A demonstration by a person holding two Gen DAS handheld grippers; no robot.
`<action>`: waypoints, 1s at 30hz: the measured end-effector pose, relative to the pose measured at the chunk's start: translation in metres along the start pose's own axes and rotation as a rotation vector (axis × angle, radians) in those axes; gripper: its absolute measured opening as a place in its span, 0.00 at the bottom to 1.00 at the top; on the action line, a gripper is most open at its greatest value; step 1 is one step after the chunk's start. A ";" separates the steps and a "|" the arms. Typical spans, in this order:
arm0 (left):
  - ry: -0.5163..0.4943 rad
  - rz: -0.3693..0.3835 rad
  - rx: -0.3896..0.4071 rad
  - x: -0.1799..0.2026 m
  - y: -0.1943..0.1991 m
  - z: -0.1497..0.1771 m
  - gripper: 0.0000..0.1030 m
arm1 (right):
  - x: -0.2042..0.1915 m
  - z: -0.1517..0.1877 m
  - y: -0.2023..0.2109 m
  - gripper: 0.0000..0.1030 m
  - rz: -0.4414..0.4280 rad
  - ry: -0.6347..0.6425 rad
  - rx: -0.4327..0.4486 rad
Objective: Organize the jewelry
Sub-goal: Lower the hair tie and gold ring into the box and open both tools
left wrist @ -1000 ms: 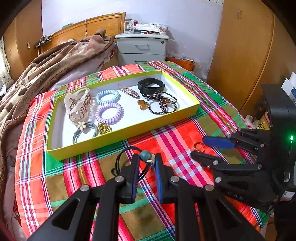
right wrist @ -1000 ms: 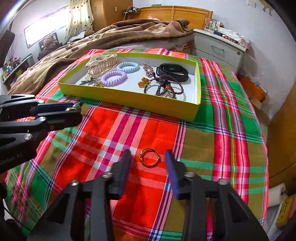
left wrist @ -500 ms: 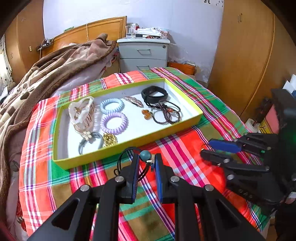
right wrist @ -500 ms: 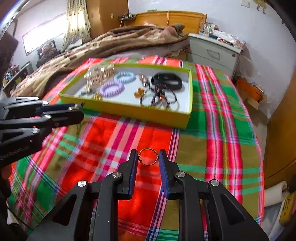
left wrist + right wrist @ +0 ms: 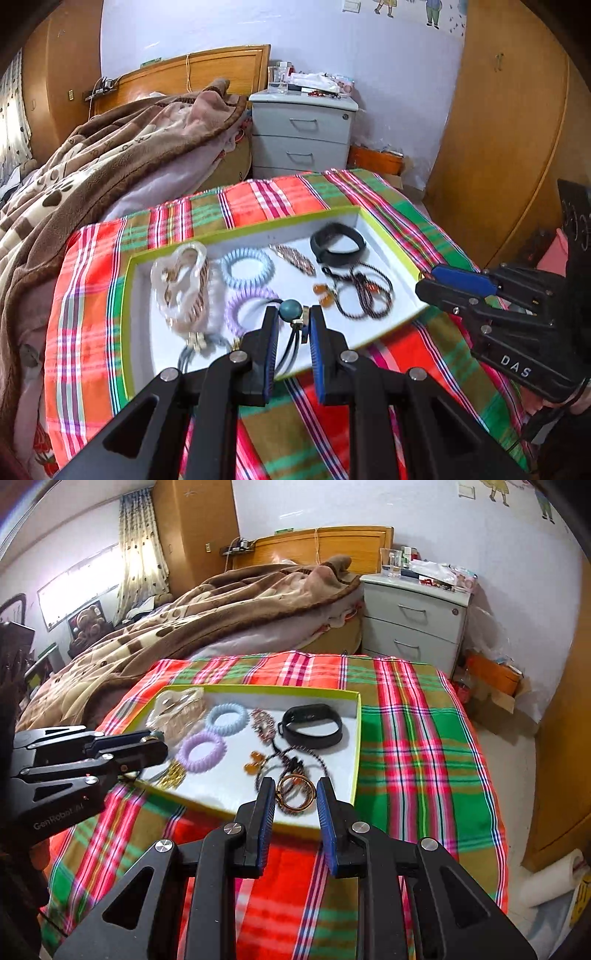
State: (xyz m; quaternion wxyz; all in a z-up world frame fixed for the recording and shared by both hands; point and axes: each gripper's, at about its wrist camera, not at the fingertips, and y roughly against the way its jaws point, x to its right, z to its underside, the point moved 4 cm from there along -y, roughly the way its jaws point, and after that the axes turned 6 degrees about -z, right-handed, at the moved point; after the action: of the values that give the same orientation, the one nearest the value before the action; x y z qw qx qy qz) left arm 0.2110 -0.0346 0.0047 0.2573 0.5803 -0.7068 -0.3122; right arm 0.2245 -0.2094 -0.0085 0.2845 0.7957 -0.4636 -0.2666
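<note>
A yellow-green tray (image 5: 127,325) (image 5: 357,738) on the plaid cloth holds a clear claw clip (image 5: 183,284), blue (image 5: 246,266) and purple (image 5: 200,752) coil hair ties, a black band (image 5: 312,725) and a beaded cord (image 5: 364,291). My left gripper (image 5: 291,328) is shut on a black hair tie with a teal bead (image 5: 290,311), held above the tray's near part. My right gripper (image 5: 295,799) is shut on a gold ring (image 5: 295,794), held over the tray's near right corner.
The plaid cloth (image 5: 413,738) covers a small table with edges near on the right. A bed with a brown blanket (image 5: 207,609) lies to the left, a grey nightstand (image 5: 413,624) behind, wooden wardrobe doors (image 5: 498,129) to the right.
Both grippers lifted off the cloth with their items and moved forward over the tray. The right gripper closed on the gold ring a second ago.
</note>
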 end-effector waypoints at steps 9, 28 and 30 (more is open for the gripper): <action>-0.010 0.006 -0.047 0.004 -0.037 -0.010 0.17 | 0.013 -0.005 -0.029 0.23 0.031 0.013 -0.079; 0.023 0.001 -0.114 0.011 -0.062 0.003 0.18 | 0.014 -0.004 -0.051 0.23 0.060 0.067 -0.150; 0.027 -0.005 -0.118 0.009 -0.062 0.004 0.23 | 0.013 -0.005 -0.051 0.23 0.059 0.066 -0.151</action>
State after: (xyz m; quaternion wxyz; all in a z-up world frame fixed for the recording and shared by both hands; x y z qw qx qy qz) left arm 0.2469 -0.0508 -0.0438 0.2997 0.5698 -0.6824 -0.3460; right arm 0.2633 -0.1998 -0.0428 0.3664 0.7664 -0.4558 -0.2659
